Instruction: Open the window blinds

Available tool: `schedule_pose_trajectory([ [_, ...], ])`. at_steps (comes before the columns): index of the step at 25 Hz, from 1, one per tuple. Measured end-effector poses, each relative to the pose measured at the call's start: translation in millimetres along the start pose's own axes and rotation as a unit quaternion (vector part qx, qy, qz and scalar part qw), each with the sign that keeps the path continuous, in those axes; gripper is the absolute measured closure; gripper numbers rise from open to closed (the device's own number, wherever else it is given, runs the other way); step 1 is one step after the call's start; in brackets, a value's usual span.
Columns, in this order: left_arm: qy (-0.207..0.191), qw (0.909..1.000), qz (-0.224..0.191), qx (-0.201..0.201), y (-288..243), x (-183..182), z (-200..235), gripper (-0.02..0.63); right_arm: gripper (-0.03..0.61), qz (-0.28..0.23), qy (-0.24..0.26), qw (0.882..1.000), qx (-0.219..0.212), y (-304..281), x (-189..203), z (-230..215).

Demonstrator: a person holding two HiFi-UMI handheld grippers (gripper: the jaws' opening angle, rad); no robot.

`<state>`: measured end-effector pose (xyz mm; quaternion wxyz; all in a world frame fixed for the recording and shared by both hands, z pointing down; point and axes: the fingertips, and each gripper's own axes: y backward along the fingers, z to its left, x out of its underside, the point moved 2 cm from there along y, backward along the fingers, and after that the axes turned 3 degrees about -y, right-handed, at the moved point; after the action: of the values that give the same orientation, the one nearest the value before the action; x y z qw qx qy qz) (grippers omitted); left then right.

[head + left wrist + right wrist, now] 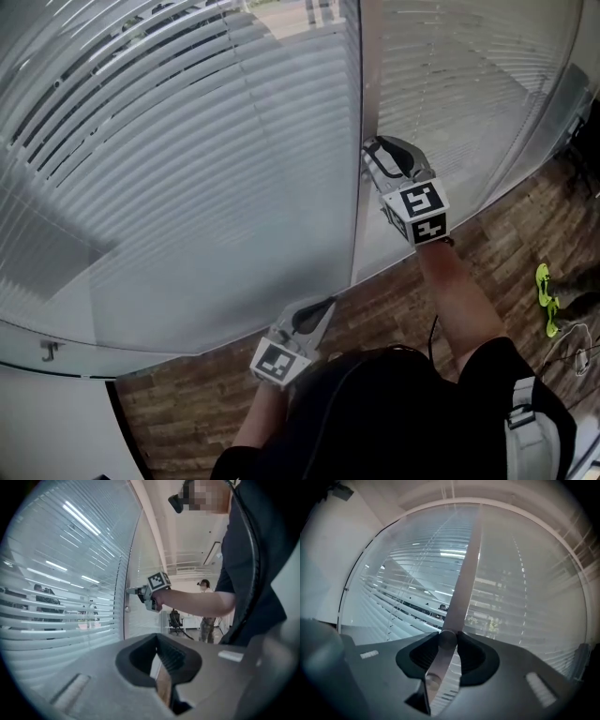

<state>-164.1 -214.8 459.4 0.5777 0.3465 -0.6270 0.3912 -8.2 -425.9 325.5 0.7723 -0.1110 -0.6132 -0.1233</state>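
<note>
Two panes of window blinds [169, 169] sit behind glass. The left pane's slats are part-tilted, with gaps showing near the top. Left gripper [325, 307] hangs low, jaws together on nothing, idle. Frame post [366, 94] between the panes carries a small round knob [446, 639]; right gripper [373, 155] is clamped on it. Judged step: turning the tilt knob. Next move: firm pinch, roll about the knob's axis, re-grip if the wrist runs out.

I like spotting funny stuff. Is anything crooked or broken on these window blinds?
Nothing looks broken or spilled. The only mismatch is that the left blind has its upper slats tilted open with dark gaps, while the right blind looks shut.
</note>
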Motion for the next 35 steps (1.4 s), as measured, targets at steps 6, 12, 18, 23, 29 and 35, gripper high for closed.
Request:
schedule_pose_trajectory([
  [6, -0.003, 1.0, -0.001, 0.004, 0.3, 0.6, -1.6, 0.609, 0.449, -0.007, -0.101, 0.995, -0.003, -0.1, 4.2, -5.1],
  [12, -0.007, 0.9999, 0.0, 0.013, -2.1, -1.6, -4.3, 0.609, 0.449, -0.015, -0.18, 0.983, -0.002, 0.2, 1.9, -6.8],
  [18, -0.003, 0.9999, 0.0, 0.014, -3.2, -0.2, -6.5, 0.609, 0.449, -0.02, -0.195, 0.981, 0.001, 0.7, 2.2, -6.9],
  [23, 0.003, 0.9999, 0.001, 0.013, -3.3, 0.9, -7.2, 0.609, 0.449, -0.025, -0.191, 0.981, 0.002, 0.9, 1.0, -6.1],
  [29, 0.005, 0.9999, 0.003, 0.013, -4.2, 2.1, -8.7, 0.609, 0.446, -0.027, -0.193, 0.981, -0.005, 0.8, 1.4, -6.9],
  [35, 0.003, 0.9998, 0.009, 0.015, -6.1, 2.0, -9.5, 0.609, 0.424, -0.037, -0.192, 0.981, -0.013, 4.0, -0.9, -9.1],
])
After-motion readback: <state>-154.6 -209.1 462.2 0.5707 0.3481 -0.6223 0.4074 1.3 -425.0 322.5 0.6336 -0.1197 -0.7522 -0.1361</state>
